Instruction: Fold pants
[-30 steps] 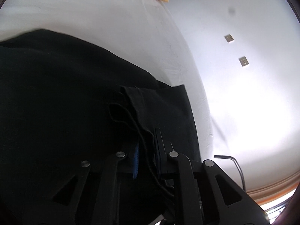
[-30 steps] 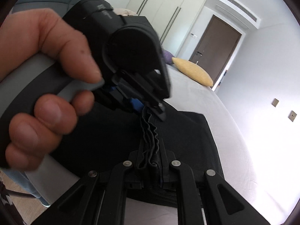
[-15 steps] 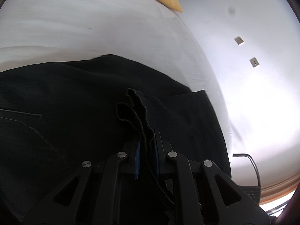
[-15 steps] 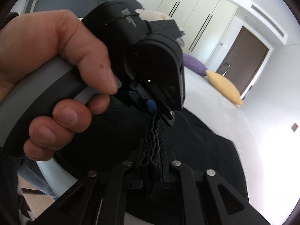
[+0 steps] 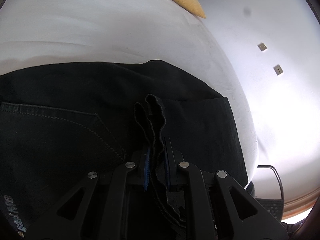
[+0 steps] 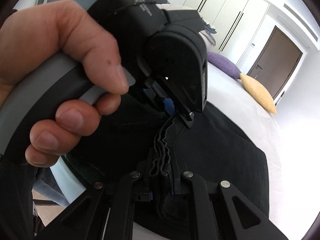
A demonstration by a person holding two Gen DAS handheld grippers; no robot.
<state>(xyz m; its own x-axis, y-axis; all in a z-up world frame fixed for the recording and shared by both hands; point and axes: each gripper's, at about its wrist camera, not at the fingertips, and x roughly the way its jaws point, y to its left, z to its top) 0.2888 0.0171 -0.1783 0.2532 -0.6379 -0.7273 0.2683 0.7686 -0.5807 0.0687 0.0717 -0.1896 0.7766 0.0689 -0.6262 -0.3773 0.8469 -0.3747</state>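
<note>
Black denim is bunched into both tools: the left tool (image 5: 156, 158) is pinching a ruffled stack of hem layers of the pants (image 5: 80, 120), its fingers nearly closed with only the fabric's thickness between the blue pads, and the right tool (image 6: 162, 166) is clamped the same way on a neighbouring bunch of the same edge. Over the last second the pair have been carrying that gripped edge forward over the garment toward the head of the bed (image 5: 100, 30); the back pocket (image 5: 66, 128), not in the left view a second ago, is now sliding into sight under the left tool, and more white sheet is showing beyond the far edge of the cloth. I am reading this as a fold in mid-travel, the leg ends being brought up over the seat, with the lay-down not yet done. The pants are lying across the foot end of the bed, close to its right edge, the yellow pillow (image 6: 258, 93) and purple pillow (image 6: 222, 63) well apart from them at the head.

Much is hiding: the left hand (image 6: 60, 84) and its tool body are blocking most of the right view, so the garment's left portion and waistband cannot be made out. How many layers each tool is holding is hard to tell, and the near edge of the bed is being cut off below both frames
</note>
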